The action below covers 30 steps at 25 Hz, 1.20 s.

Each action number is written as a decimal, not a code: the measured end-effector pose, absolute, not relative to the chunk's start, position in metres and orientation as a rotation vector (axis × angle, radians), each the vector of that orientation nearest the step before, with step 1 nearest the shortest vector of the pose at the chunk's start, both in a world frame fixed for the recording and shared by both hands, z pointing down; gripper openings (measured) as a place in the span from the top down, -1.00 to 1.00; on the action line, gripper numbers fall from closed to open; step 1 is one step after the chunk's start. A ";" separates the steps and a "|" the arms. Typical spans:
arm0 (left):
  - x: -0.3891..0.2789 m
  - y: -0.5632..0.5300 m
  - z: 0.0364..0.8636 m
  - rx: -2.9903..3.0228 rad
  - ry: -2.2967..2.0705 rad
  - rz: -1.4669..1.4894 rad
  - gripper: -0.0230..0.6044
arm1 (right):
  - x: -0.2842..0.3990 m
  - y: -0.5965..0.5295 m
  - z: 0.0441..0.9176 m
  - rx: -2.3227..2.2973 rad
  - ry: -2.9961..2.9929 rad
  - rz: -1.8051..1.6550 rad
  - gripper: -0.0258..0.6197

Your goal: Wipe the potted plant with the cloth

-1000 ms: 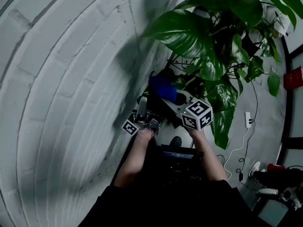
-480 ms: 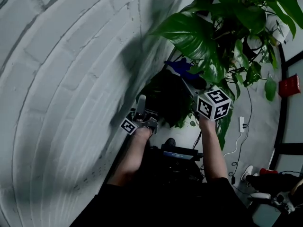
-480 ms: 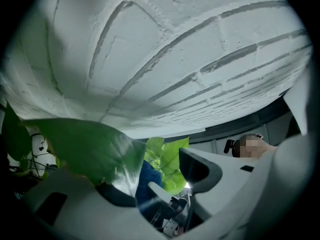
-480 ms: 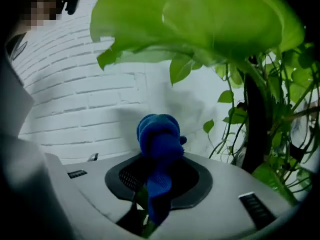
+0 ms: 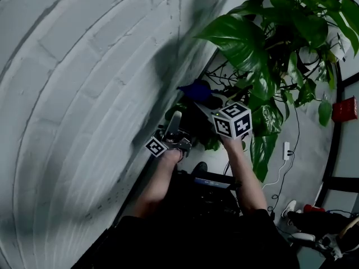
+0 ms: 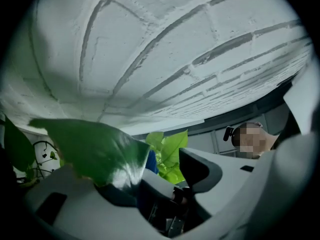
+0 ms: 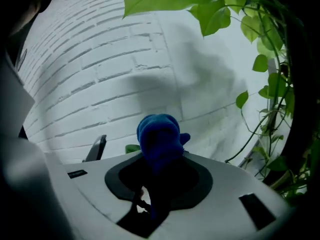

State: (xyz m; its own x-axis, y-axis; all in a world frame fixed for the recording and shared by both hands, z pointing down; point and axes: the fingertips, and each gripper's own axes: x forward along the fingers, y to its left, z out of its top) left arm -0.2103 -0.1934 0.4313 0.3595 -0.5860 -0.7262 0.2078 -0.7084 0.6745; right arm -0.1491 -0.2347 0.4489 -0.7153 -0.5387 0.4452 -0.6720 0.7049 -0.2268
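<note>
The potted plant [image 5: 238, 41] spreads large green leaves at the upper right, close to the white brick wall. My right gripper [image 5: 205, 104] is shut on a bunched blue cloth [image 5: 194, 90], which sticks out past its jaws [image 7: 159, 136] below the big leaf. My left gripper [image 5: 174, 122] points upward just left of the cloth. In the left gripper view one green leaf [image 6: 90, 146] lies over the left finger. The jaws stand apart, and paler leaves and a bit of the cloth [image 6: 152, 162] show through the gap.
The white brick wall [image 5: 84, 83] fills the left side, right beside both grippers. Thin vines [image 7: 267, 114] hang at the right. On the floor lie a white power strip [image 5: 286, 149] with its cable and a red object [image 5: 346, 109].
My right gripper swung up and to the right with the cloth, then came back down and left, toward the left gripper. The left gripper stayed put.
</note>
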 end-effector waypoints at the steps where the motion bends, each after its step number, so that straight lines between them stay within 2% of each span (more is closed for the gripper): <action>1: -0.210 -0.194 0.433 1.918 -0.335 -1.415 0.08 | -0.157 -0.229 0.449 0.899 -2.576 0.544 0.55; 8: -0.213 -0.197 0.453 1.899 -0.397 -1.378 -0.01 | -0.175 -0.201 0.428 0.762 -2.714 0.592 0.55; 18: -0.219 -0.196 0.477 1.834 -0.472 -1.363 -0.07 | -0.059 -0.234 0.410 1.307 -2.617 0.539 0.54; 22: -0.166 -0.188 0.475 2.164 -0.467 -0.971 -0.08 | -0.053 -0.235 0.413 1.324 -2.611 0.550 0.54; 24: -0.158 -0.193 0.494 2.163 -0.531 -0.848 -0.18 | -0.055 -0.233 0.414 1.315 -2.615 0.548 0.54; 27: -0.191 -0.201 0.505 1.941 -0.591 -1.072 -0.28 | -0.056 -0.231 0.415 1.311 -2.617 0.543 0.54; 30: -0.226 -0.203 0.520 1.716 -0.614 -1.300 -0.29 | -0.053 -0.231 0.416 1.324 -2.619 0.539 0.54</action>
